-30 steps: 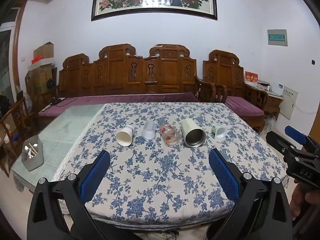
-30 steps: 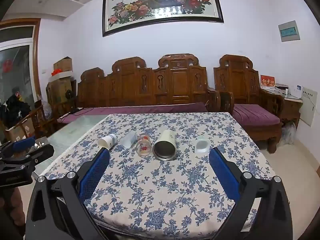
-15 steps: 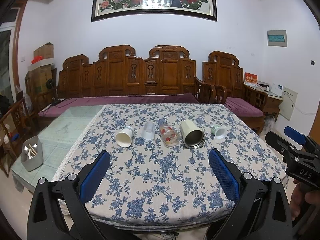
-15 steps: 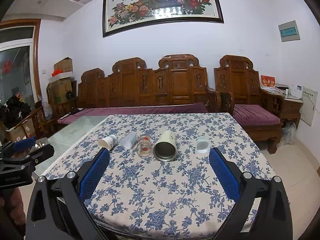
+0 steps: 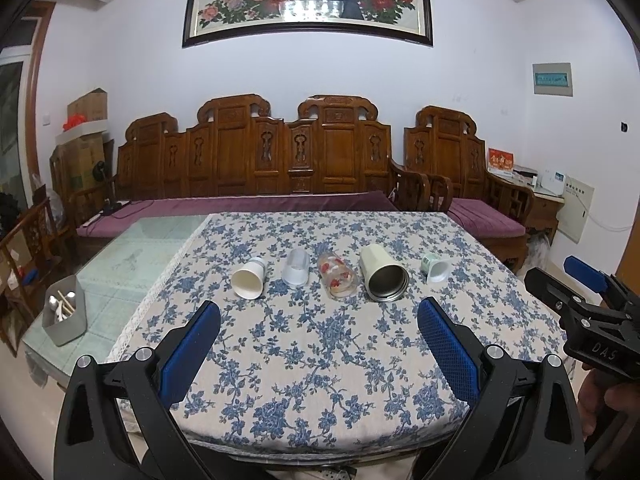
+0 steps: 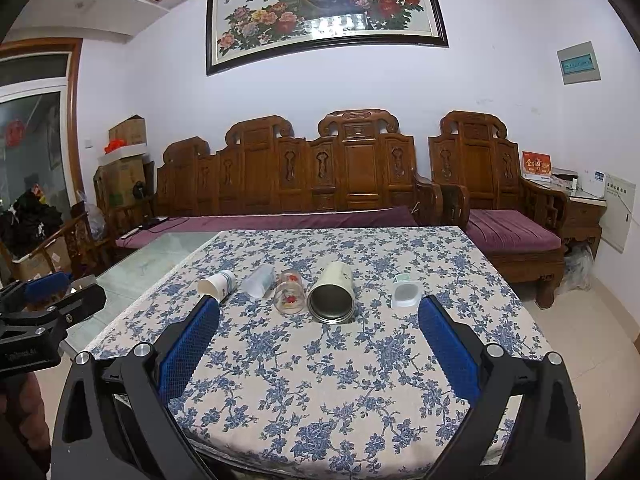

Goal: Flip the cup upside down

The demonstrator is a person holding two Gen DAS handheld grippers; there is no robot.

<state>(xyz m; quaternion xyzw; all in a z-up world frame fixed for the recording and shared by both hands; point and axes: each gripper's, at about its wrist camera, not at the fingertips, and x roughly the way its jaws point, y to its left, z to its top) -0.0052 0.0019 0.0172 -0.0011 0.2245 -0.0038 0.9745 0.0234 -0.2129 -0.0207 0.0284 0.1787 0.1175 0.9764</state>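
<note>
Several cups lie on their sides in a row across the floral tablecloth: a white paper cup, a clear plastic cup, a glass with red print, a cream steel-lined tumbler and a small white-green cup. The right wrist view shows the same row: paper cup, clear cup, glass, tumbler, small cup. My left gripper is open and empty, near the table's front edge. My right gripper is open and empty, also short of the cups.
A grey holder with utensils stands on the bare glass tabletop at the left. A carved wooden sofa runs behind the table. The right gripper shows at the right edge of the left wrist view.
Both views have hardly shifted; the cups lie as before and both grippers stay open.
</note>
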